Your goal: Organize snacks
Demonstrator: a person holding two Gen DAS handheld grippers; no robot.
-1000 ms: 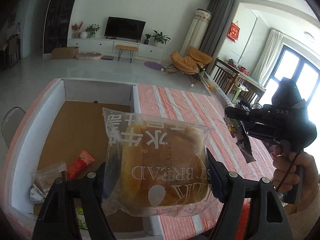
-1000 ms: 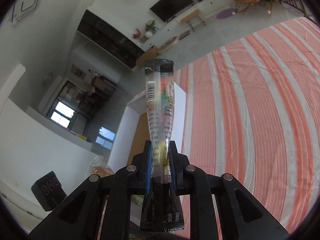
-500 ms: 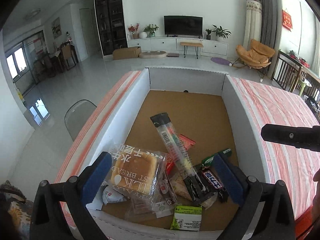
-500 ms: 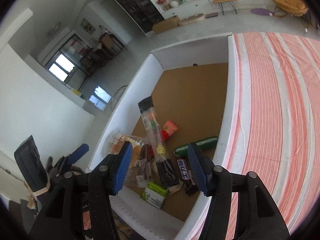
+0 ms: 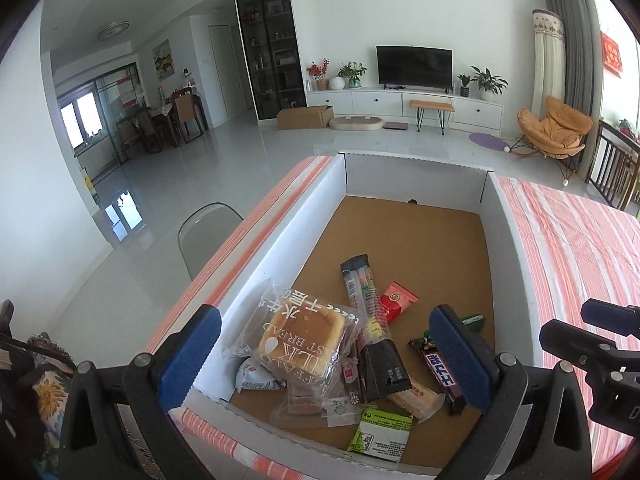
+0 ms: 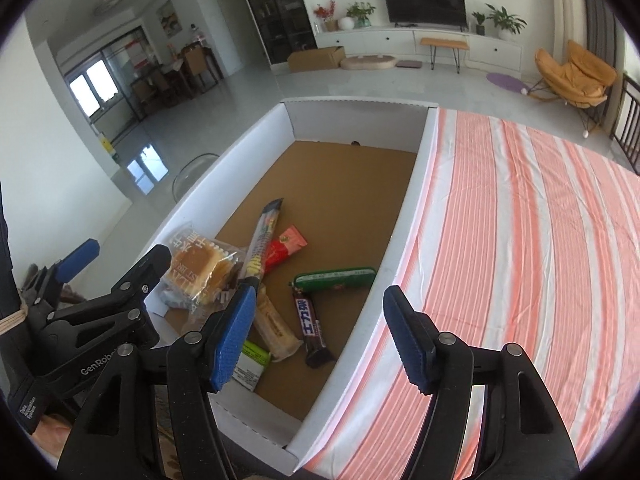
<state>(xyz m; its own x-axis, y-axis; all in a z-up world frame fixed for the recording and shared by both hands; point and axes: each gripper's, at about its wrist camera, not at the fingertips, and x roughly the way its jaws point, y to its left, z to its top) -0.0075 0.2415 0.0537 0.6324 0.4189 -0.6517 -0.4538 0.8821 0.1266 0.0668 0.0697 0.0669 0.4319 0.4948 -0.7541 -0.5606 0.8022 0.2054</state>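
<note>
A white cardboard box (image 5: 280, 240) with a brown floor stands on the striped table; it also shows in the right wrist view (image 6: 416, 168). In its near end lie a bagged milk toast bread (image 5: 304, 340) (image 6: 200, 268), a long clear stick pack (image 5: 362, 292) (image 6: 266, 232), a red packet (image 5: 398, 302), a dark chocolate bar (image 5: 438, 372) (image 6: 310, 320), a green pack (image 6: 336, 278) and other small snacks. My left gripper (image 5: 324, 360) is open and empty above the box's near end. My right gripper (image 6: 320, 340) is open and empty above the box's right wall.
The table carries an orange-and-white striped cloth (image 6: 520, 240) to the right of the box. The far half of the box floor (image 5: 404, 232) is bare. A grey chair (image 5: 204, 228) stands left of the table. The living room with a TV (image 5: 414, 66) lies beyond.
One second ago the left gripper held the bread and the right held the stick pack. Both were let go into the box. Both grippers have since drawn back a little.
</note>
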